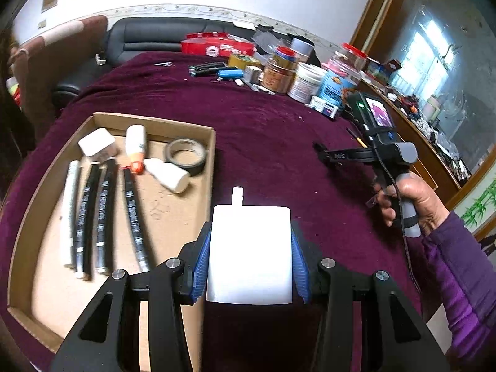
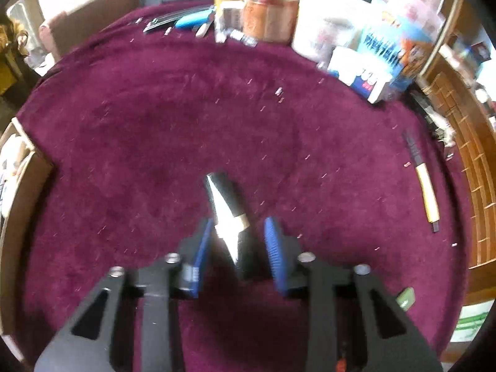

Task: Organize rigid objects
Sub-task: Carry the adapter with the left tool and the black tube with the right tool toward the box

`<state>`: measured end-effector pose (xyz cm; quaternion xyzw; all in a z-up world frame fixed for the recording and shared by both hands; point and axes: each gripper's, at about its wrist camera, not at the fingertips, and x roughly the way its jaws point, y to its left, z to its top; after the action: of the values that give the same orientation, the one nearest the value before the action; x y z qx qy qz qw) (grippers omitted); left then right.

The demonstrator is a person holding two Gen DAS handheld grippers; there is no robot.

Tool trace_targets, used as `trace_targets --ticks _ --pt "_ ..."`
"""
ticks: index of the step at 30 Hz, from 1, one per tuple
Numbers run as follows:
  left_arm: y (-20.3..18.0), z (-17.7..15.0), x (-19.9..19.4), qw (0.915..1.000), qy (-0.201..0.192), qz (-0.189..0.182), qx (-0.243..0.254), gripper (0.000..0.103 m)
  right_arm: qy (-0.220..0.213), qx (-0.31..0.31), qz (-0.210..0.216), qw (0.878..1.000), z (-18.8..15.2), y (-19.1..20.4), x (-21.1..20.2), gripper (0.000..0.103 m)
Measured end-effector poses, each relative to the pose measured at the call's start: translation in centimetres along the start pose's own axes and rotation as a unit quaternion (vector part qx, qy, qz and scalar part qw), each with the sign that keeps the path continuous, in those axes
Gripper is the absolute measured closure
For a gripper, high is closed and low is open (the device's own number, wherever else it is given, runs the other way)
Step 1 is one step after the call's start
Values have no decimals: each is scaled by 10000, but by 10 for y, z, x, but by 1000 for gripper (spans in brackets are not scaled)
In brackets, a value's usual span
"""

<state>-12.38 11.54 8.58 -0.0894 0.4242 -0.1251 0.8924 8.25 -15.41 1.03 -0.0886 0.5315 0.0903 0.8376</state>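
Left claw point(image 1: 250, 255) clamped on white bottle point(image 1: 250, 254); right claw point(image 2: 238, 248) apart w/ black tube point(image 2: 228, 214) between pads.

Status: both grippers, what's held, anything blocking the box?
Left gripper shut on white bottle. Right gripper around black tube, grip unclear. Cardboard box unobstructed.

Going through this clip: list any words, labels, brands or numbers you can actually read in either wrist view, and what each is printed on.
None can be read for certain.
Black markers in the cardboard box: white label print, too small.
Red box at the back: round emblem, text illegible.
White tub: label print too small.
Blue carton: large lettering, blurred by motion.
White-and-blue pack: blurred.
White bottle in the left gripper's fingers: no print visible.
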Motion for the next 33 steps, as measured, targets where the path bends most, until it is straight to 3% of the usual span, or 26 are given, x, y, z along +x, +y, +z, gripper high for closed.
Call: trace_targets --ticks 5,13,23,29,33 --pt "29 -4 -20 9993 -190 232 -223 62 -40 490 172 9986 -9 -17 -12 88" --pt "82 -12 -39 9949 -376 675 -650 62 -386 970 1101 9884 -38 2 -59 88" --pt "132 -19 -44 9888 -398 1251 -713 62 -508 753 2207 9711 -62 101 -106 88" --pt "161 -19 -29 9851 -159 1532 -771 62 -296 441 2661 9625 -70 166 -108 87" --pt "177 -18 -14 9849 101 1490 -874 62 -113 229 2704 9624 -70 203 -99 87"
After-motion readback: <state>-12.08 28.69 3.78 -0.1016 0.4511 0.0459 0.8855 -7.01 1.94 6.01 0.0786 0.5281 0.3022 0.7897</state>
